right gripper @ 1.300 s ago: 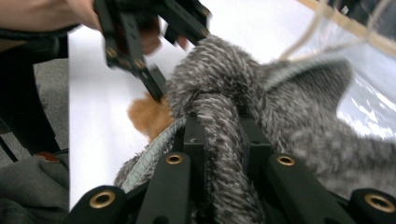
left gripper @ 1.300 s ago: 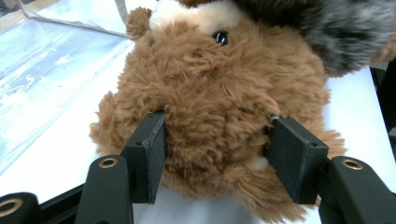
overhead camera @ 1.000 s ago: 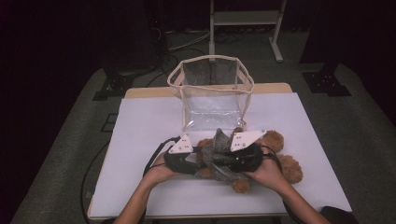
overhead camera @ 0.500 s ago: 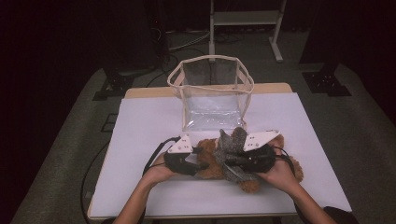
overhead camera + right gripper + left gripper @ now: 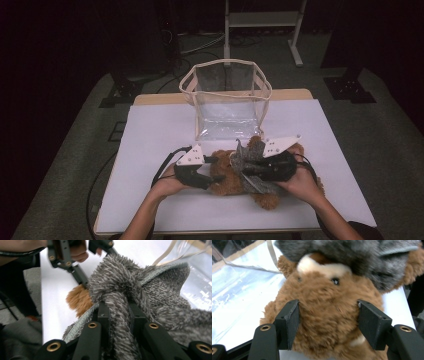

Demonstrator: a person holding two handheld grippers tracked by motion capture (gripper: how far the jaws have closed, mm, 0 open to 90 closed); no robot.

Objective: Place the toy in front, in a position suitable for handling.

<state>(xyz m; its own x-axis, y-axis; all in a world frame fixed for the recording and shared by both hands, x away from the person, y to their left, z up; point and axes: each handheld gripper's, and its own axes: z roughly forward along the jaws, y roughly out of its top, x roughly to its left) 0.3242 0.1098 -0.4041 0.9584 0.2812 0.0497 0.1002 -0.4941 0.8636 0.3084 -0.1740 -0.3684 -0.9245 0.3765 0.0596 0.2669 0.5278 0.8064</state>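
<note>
A brown teddy bear (image 5: 226,184) lies on the white table (image 5: 160,130), partly wrapped in a grey fuzzy garment (image 5: 248,169). My left gripper (image 5: 217,173) comes in from the left. In the left gripper view its jaws (image 5: 328,322) flank the bear's head (image 5: 327,295) with fur touching both pads; they have just been opening. The garment (image 5: 362,255) covers the top of that head. My right gripper (image 5: 246,167) is shut on a fold of the garment (image 5: 155,290), pinched between its jaws (image 5: 118,312). Brown fur (image 5: 77,298) pokes out under it.
A clear plastic bag (image 5: 227,100) with a cream rim stands open behind the bear, near the table's far edge. The left gripper (image 5: 75,267) and its hand show beyond the garment in the right gripper view. Dark floor and a metal stand (image 5: 260,20) lie beyond.
My right gripper has shifted a little to the right, drawing the grey garment along. The left hand has kept its place at the bear's head.
</note>
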